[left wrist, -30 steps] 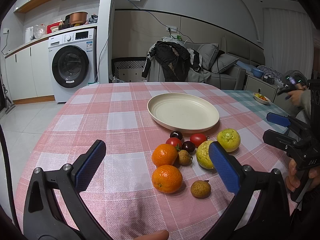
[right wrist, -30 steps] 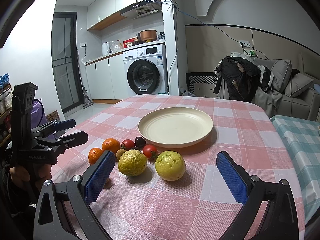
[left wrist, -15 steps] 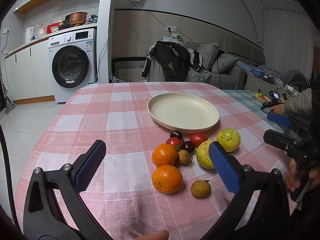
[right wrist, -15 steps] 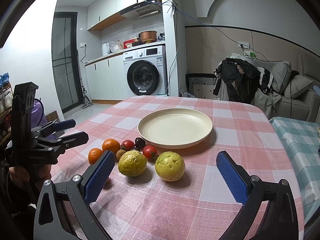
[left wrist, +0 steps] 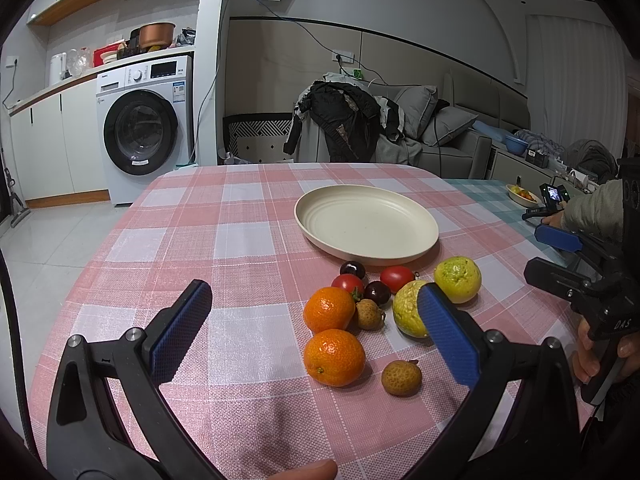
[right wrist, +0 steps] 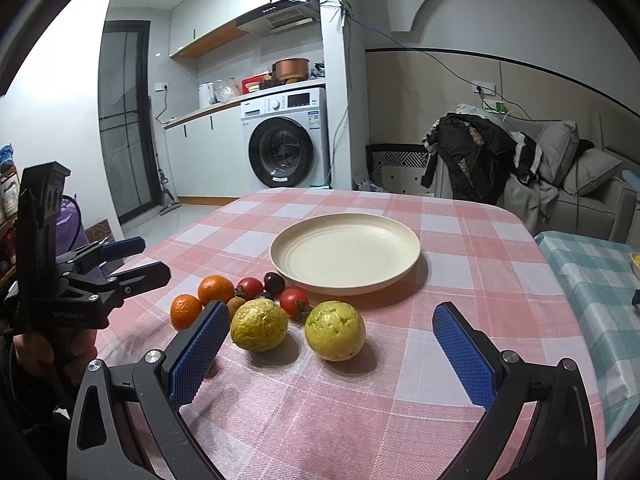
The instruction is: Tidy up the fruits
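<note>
An empty cream plate point(left wrist: 366, 222) point(right wrist: 345, 254) sits mid-table on the pink checked cloth. In front of it lie loose fruits: two oranges point(left wrist: 334, 356) point(right wrist: 216, 289), two yellow-green guavas point(left wrist: 458, 279) point(right wrist: 335, 330), two red tomatoes point(left wrist: 397, 278) point(right wrist: 294, 300), two dark cherries point(left wrist: 353, 269), and two brown longans point(left wrist: 401, 377). My left gripper point(left wrist: 314, 328) is open and empty, held above the near edge with the oranges between its fingers in view. My right gripper point(right wrist: 330, 354) is open and empty, just short of the guavas.
A second table with a teal checked cloth point(right wrist: 592, 272) adjoins on the right, carrying a small fruit bowl point(left wrist: 520, 196). A washing machine point(left wrist: 146, 128), a chair draped with clothes point(left wrist: 340, 124) and a sofa point(left wrist: 452, 140) stand beyond the table.
The grippers and the fruits have stayed where they were. Only a person's hand in the background at the right has shifted.
</note>
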A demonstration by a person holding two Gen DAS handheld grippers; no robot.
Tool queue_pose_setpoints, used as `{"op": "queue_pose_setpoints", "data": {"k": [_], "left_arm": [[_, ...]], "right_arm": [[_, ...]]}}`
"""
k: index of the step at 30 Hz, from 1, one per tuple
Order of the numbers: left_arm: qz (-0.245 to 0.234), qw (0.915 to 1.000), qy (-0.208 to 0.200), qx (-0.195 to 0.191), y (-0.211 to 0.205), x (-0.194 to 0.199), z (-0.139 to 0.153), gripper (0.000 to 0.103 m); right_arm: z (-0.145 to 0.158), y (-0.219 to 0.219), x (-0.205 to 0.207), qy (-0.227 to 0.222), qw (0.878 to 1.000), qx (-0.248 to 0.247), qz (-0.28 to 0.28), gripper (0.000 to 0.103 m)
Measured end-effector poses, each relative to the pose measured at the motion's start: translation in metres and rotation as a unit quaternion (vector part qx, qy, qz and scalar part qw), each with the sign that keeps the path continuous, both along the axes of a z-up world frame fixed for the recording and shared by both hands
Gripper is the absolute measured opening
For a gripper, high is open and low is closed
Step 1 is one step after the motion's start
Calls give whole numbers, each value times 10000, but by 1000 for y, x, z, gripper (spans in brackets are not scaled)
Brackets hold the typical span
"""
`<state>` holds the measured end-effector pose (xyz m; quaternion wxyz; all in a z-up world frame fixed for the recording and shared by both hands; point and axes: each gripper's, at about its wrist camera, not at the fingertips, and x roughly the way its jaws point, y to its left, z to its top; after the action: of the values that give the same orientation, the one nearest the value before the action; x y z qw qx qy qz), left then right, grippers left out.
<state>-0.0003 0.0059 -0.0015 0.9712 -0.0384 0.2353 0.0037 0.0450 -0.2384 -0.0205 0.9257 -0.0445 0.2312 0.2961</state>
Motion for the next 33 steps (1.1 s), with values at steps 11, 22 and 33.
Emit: {"op": "queue_pose_setpoints", "data": {"k": [11, 22, 33], "left_arm": [[33, 10000, 29, 28, -1, 3, -3, 103], [15, 9980, 594, 201, -9, 19, -19, 103], [146, 9882, 1507, -249, 9, 41, -41, 100]], "right_arm": [[-1, 4, 3, 36, 9999, -126, -59, 103], [-12, 6, 37, 992, 9948, -202, -60, 103], [-32, 18, 68, 1802, 9817, -568, -221, 96]]}}
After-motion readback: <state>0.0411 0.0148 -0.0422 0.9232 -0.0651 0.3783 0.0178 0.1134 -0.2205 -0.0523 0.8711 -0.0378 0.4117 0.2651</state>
